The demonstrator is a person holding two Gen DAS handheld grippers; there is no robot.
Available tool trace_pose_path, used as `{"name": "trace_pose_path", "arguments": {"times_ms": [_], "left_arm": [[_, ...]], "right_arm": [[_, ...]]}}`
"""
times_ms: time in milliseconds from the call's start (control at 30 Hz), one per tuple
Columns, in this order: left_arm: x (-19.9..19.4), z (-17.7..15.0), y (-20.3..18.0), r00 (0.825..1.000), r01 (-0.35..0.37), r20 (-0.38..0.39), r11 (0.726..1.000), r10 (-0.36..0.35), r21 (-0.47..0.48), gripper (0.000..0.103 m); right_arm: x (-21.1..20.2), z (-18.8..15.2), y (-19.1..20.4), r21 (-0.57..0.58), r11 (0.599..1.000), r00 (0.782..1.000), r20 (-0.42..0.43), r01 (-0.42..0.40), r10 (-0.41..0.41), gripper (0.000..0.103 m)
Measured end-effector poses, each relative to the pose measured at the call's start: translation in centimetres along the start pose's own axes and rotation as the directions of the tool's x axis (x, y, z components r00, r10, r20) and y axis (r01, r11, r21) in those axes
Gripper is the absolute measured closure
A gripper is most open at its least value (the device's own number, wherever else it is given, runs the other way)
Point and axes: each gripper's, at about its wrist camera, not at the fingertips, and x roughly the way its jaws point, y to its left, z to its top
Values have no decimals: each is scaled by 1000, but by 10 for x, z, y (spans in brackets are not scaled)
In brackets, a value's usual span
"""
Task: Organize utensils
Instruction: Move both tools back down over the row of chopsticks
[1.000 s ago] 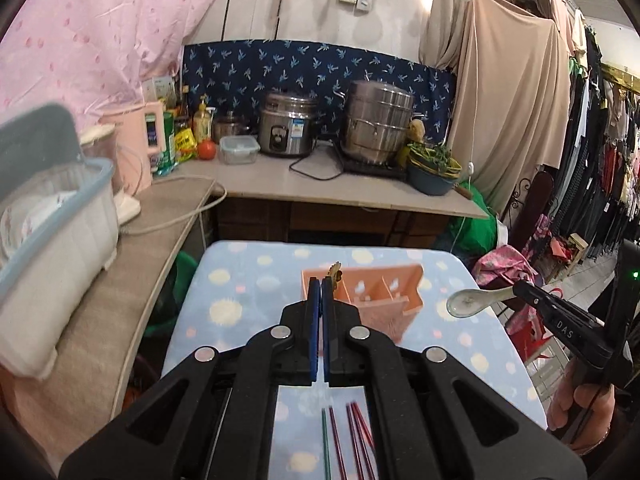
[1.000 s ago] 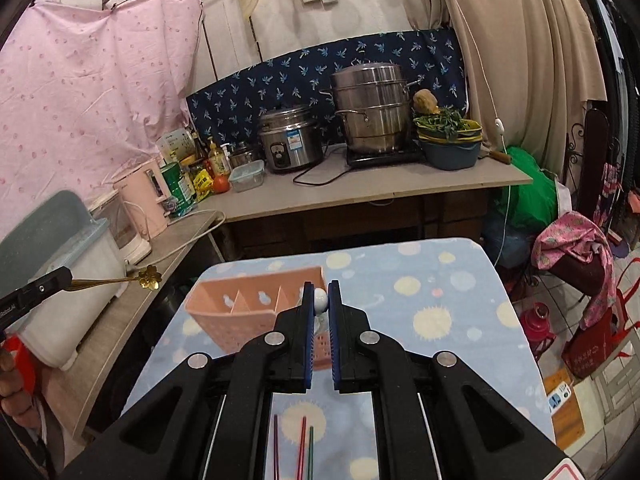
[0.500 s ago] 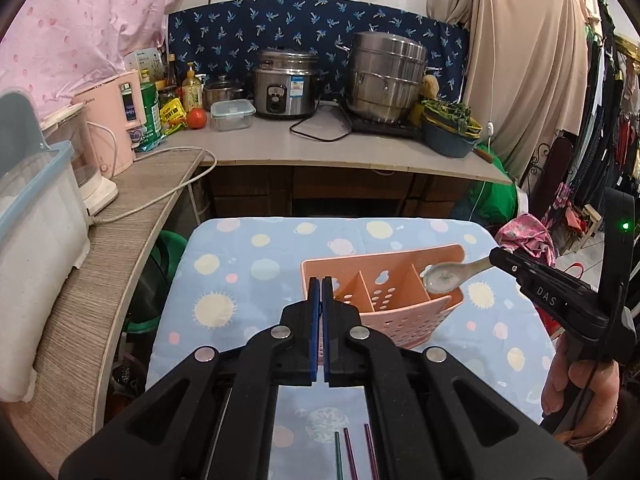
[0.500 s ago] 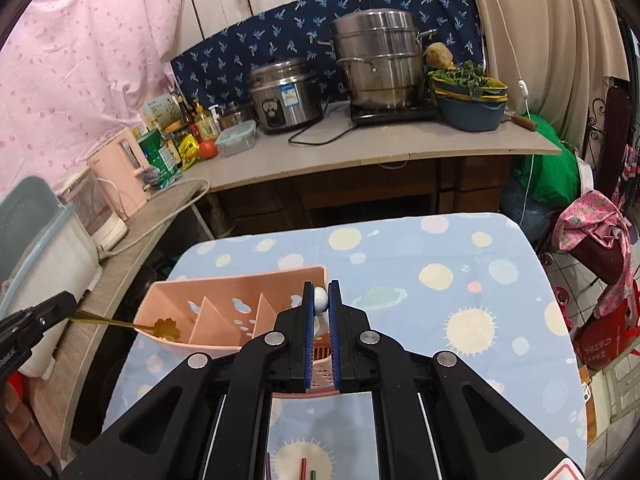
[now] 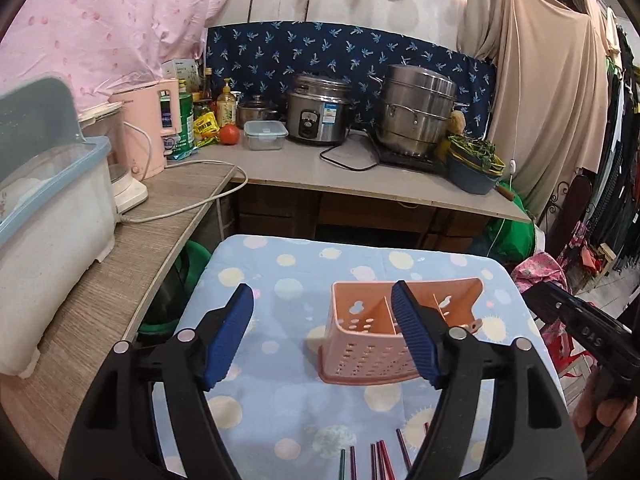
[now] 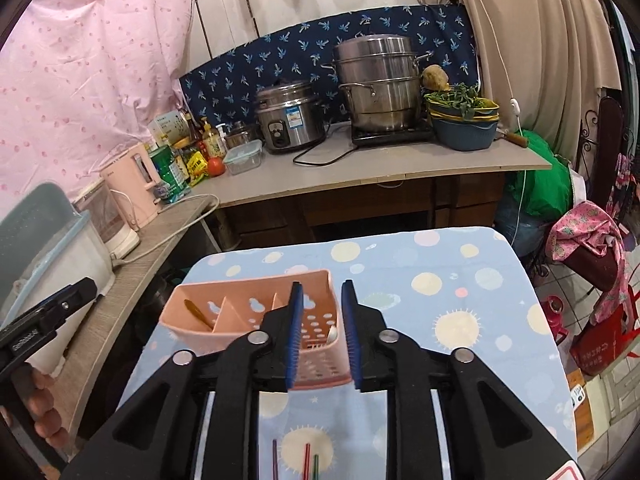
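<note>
A pink perforated utensil caddy (image 5: 372, 344) with several compartments stands on the blue dotted table; it also shows in the right wrist view (image 6: 240, 316). A gold spoon (image 6: 197, 313) leans in its left compartment and a white spoon (image 6: 332, 334) stands in its right one. My left gripper (image 5: 322, 312) is open and empty, just in front of the caddy. My right gripper (image 6: 320, 310) is open and empty, close over the caddy's right end. Several coloured chopsticks (image 5: 378, 460) lie on the table near me, also seen in the right wrist view (image 6: 306, 460).
A wooden counter (image 5: 120, 280) runs along the left with a white dish bin (image 5: 48, 240) and a pink kettle (image 5: 148, 128). The back counter holds a rice cooker (image 5: 316, 114), a steamer pot (image 5: 416, 108) and a bowl of greens (image 5: 472, 164).
Both grippers have opened. The gold spoon and the white spoon have left the grippers and now stand in the caddy. Both grippers have drawn back a little.
</note>
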Motion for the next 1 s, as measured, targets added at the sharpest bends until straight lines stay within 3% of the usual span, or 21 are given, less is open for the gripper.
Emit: {"name": "trace_pose_path", "arguments": {"times_ms": [167, 367, 767, 1000], "left_arm": [[-18, -23, 9, 1000, -3, -30, 1000, 2, -22, 31], [-37, -75, 18, 994, -23, -103, 1000, 21, -17, 31], [-66, -173, 23, 971, -45, -233, 998, 51, 32, 31], [-79, -213, 22, 957, -44, -286, 999, 51, 30, 31]], "right_arm": [[-32, -27, 1, -4, 1000, 1000, -18, 1, -1, 82], [-60, -86, 1, -23, 999, 994, -100, 30, -32, 82], [-103, -209, -9, -26, 997, 959, -273, 74, -78, 82], [-111, -253, -3, -35, 998, 941, -333, 58, -66, 82]]}}
